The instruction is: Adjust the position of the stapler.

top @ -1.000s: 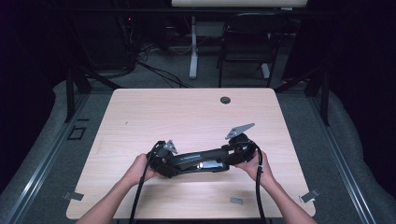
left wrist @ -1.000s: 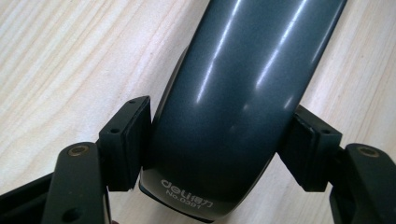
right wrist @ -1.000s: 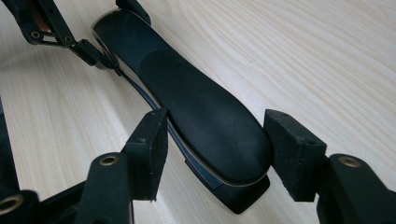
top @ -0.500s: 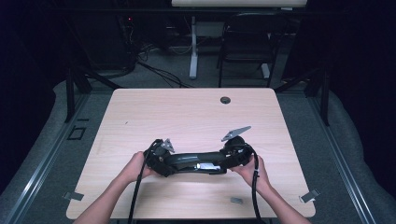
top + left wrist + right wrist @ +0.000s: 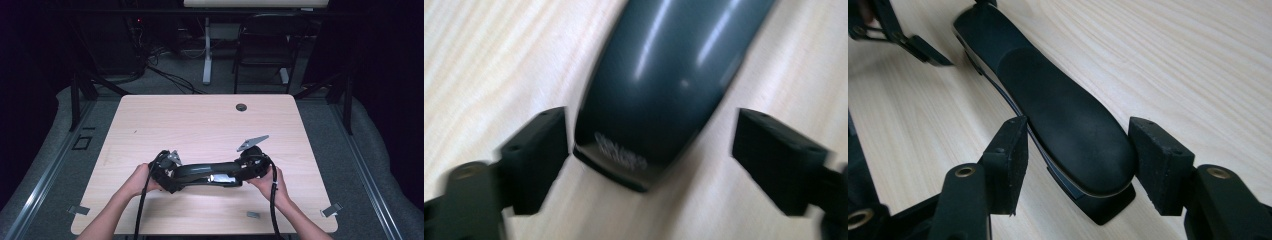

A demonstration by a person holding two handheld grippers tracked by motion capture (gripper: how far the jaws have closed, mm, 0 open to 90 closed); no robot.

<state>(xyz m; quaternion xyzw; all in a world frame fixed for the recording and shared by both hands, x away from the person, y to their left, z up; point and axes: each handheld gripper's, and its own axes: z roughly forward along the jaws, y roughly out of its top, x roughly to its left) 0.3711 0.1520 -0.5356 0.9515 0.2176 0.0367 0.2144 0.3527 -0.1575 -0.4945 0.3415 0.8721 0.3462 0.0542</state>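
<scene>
A long, curved black handle [image 5: 205, 172] lies on the wooden surface [image 5: 200, 125], near its front edge, spanning between the two grippers. The left gripper [image 5: 167, 172] sits at its glossy end; its jaws have just been opening, and in the left gripper view one pad is close beside the tip and the other well apart. The right gripper [image 5: 250, 167] has its jaws pressed on the matte padded end, gripping it.
</scene>
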